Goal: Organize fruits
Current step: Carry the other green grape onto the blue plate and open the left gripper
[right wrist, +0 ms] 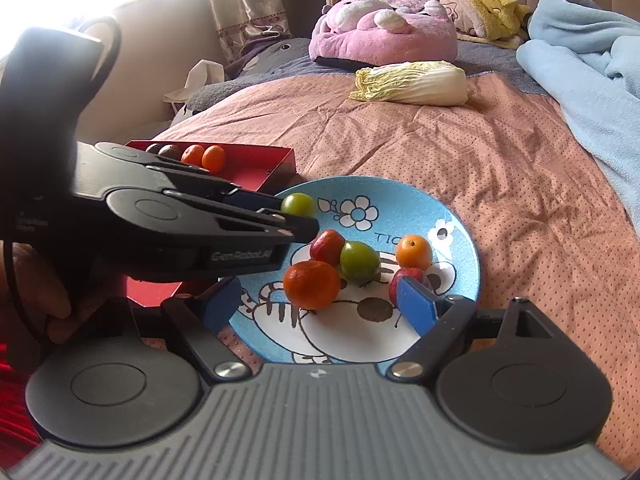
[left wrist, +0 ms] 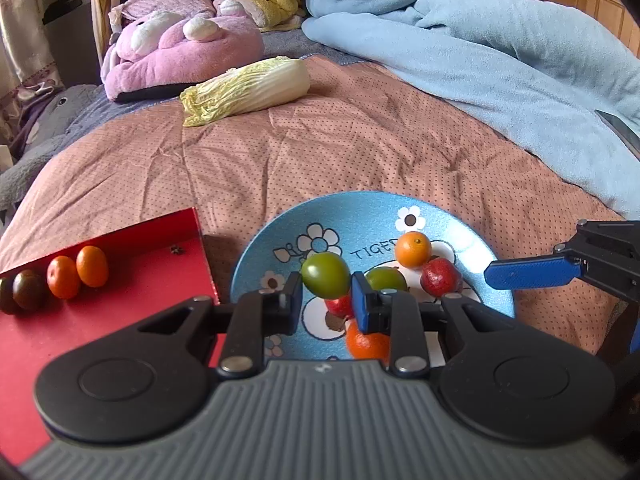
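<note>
Green fruit (left wrist: pixel 325 280), small & smooth, is pinched between the jaws of the left gripper (left wrist: pixel 326 294), centre of the left wrist view, above the blue plate (left wrist: pixel 360 212). It is judged light, firm but bruisable, and slippery w/ its waxy skin; grip is best kept across the widest part, w/ gentle pressure. Red tray (left wrist: pixel 160 276) at lower left already holds two oranges and two dark fruits. Right gripper (right wrist: pixel 320 308) is held w/ jaws spread wide over the plate, nothing pinched. Left on the plate: two oranges, two red fruits, one more green.
</note>
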A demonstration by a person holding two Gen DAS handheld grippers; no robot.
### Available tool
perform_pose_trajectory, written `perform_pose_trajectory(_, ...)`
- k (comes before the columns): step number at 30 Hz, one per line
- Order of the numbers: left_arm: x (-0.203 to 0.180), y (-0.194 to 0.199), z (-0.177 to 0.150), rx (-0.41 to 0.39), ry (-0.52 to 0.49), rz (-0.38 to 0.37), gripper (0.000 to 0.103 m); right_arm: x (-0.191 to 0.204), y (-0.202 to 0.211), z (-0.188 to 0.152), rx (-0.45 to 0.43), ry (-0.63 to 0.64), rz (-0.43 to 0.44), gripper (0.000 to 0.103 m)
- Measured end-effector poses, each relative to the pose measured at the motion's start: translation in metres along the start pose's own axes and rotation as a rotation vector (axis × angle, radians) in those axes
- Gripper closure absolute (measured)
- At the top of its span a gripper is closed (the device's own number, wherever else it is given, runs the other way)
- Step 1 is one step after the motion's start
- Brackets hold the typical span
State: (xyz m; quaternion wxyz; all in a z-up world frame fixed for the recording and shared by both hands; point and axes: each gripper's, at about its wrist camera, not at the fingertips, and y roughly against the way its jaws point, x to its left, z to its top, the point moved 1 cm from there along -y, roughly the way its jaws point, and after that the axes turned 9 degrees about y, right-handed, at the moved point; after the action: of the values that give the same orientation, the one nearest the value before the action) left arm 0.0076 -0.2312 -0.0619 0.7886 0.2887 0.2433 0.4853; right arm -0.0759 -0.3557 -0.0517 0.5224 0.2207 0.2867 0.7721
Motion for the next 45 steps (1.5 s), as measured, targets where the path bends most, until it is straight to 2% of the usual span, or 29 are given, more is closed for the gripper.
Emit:
perform_pose_trajectory(21, -0.019, -0.002, 0.000, 0.025, -0.038, -0.017, 0.071, 0.000, 0.000, -0.005, 0.007, -0.013, 0.016, 0.014)
perform_pose_trajectory(22, -0.020, -0.001, -0.001, 0.023, -0.039, -0.018, 0.070, 0.000, 0.000, -0.005, 0.007, -0.013, 0.017, 0.014)
perform_pose_trajectory(24, -0.021, 0.001, 0.000, 0.014, -0.042, -0.013, 0.059, 0.000, 0.000, -0.005, 0.007, -0.012, 0.016, 0.014)
perform_pose_trajectory(25, -0.021, 0.002, 0.000, 0.009, -0.042, -0.014, 0.058, 0.000, 0.000, -0.005, 0.008, -0.012, 0.016, 0.014)
perform_pose_trajectory(45, -0.003, 0.021, 0.004, -0.014, 0.010, -0.009, 0.057, 0.013, 0.001, 0.005, 0.004, 0.001, 0.026, 0.014)
